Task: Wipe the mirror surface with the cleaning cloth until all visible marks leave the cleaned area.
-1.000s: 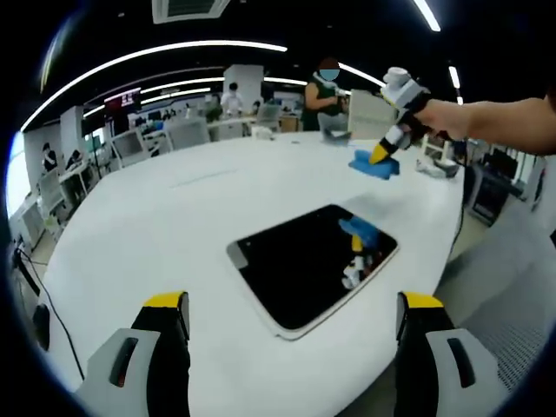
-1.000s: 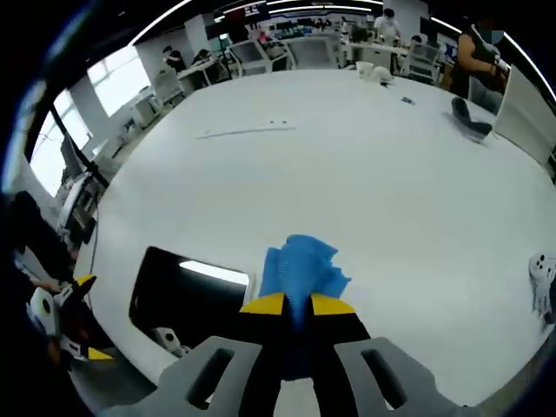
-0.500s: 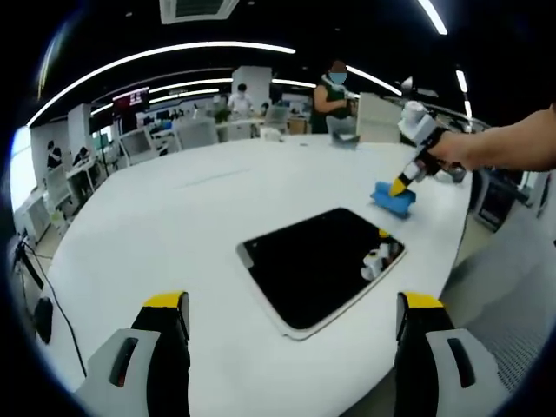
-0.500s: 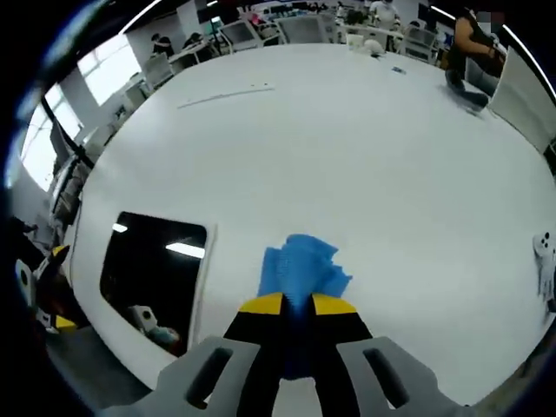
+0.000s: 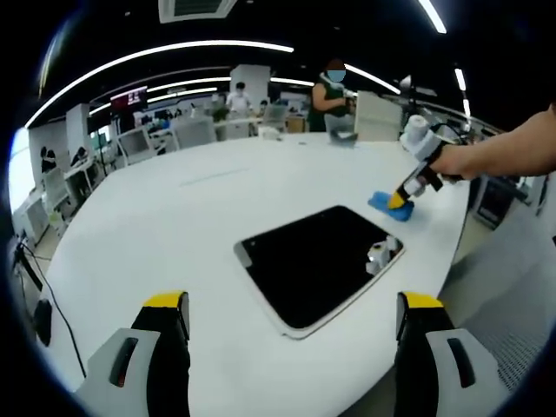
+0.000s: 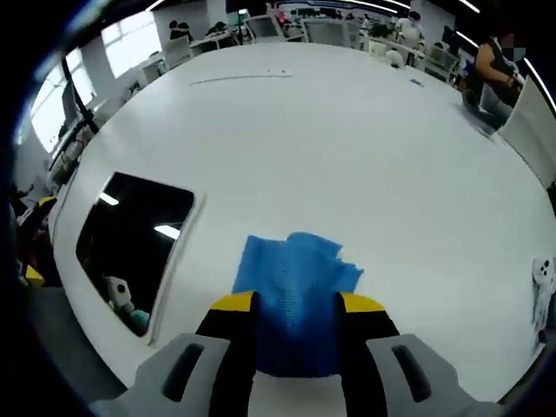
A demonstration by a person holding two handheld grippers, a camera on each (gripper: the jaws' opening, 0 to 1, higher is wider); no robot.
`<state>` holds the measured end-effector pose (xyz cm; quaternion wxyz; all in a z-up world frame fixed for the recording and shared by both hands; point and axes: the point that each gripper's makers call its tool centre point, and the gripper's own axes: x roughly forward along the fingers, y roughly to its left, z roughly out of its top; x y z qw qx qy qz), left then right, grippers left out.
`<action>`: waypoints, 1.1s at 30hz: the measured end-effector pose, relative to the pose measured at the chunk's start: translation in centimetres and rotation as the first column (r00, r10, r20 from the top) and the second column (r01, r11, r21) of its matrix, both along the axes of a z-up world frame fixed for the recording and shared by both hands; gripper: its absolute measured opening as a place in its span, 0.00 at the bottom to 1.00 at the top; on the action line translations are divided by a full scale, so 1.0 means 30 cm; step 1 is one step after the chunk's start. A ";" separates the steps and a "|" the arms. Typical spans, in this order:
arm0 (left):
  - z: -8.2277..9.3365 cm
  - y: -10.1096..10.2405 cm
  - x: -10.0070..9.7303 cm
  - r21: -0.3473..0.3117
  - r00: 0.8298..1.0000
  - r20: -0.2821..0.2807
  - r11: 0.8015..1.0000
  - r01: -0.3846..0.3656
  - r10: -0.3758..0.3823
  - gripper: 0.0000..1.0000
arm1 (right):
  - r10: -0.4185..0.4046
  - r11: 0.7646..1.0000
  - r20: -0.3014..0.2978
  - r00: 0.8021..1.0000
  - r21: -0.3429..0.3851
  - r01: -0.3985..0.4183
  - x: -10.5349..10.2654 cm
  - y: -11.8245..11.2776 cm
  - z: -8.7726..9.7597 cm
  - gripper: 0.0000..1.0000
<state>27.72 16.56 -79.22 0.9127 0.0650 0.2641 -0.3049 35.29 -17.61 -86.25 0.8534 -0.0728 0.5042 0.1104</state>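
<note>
A dark rectangular mirror [image 5: 313,265] with a white rim lies flat on the white table [image 5: 174,226]. My left gripper [image 5: 294,304] hangs open before the mirror's near side, nothing between its jaws. The blue cleaning cloth [image 5: 387,206] lies on the table just past the mirror's far right corner. A hand holds my right gripper [image 5: 401,198] down on it. In the right gripper view the cloth [image 6: 295,278] is spread flat between the parted jaws of my right gripper [image 6: 297,304], and the mirror [image 6: 130,230] lies to the left. It reflects ceiling lights and the gripper.
The table's rounded edge [image 5: 434,278] runs close to the mirror's right side. A small white object [image 6: 546,278] sits on the table at the far right. People, chairs and desks [image 5: 200,130] stand beyond the table's far side.
My right gripper came down with the cloth onto the table beside the mirror, and its jaws have spread apart; the cloth now lies flattened. My left gripper has held still.
</note>
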 end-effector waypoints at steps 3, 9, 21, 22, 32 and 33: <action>-0.002 -0.001 -0.001 -0.001 1.000 -0.003 1.000 0.001 -0.001 1.00 | -0.018 1.000 -0.002 1.000 0.006 0.018 0.002 -0.003 -0.001 0.33; -0.014 0.004 -0.003 0.019 1.000 -0.014 1.000 -0.003 0.003 1.00 | -0.043 0.999 0.008 0.999 0.004 0.043 0.004 -0.004 0.001 0.34; 0.003 0.018 0.007 -0.012 0.999 -0.004 0.999 -0.041 0.041 1.00 | -0.028 0.999 0.058 0.998 0.018 0.027 0.009 0.012 0.002 0.42; 0.001 0.012 0.004 -0.009 0.999 -0.009 0.999 -0.031 0.031 1.00 | -0.026 0.999 0.088 0.996 0.026 0.024 0.017 0.019 0.003 0.43; -0.005 0.012 0.000 0.025 1.000 -0.008 0.999 -0.020 0.021 1.00 | 0.052 0.996 0.297 0.954 0.057 -0.072 0.035 0.053 0.126 0.41; -0.005 0.014 0.000 0.026 1.000 -0.008 0.999 -0.023 0.023 1.00 | 0.058 0.995 0.318 0.946 0.064 -0.082 0.028 0.059 0.150 0.42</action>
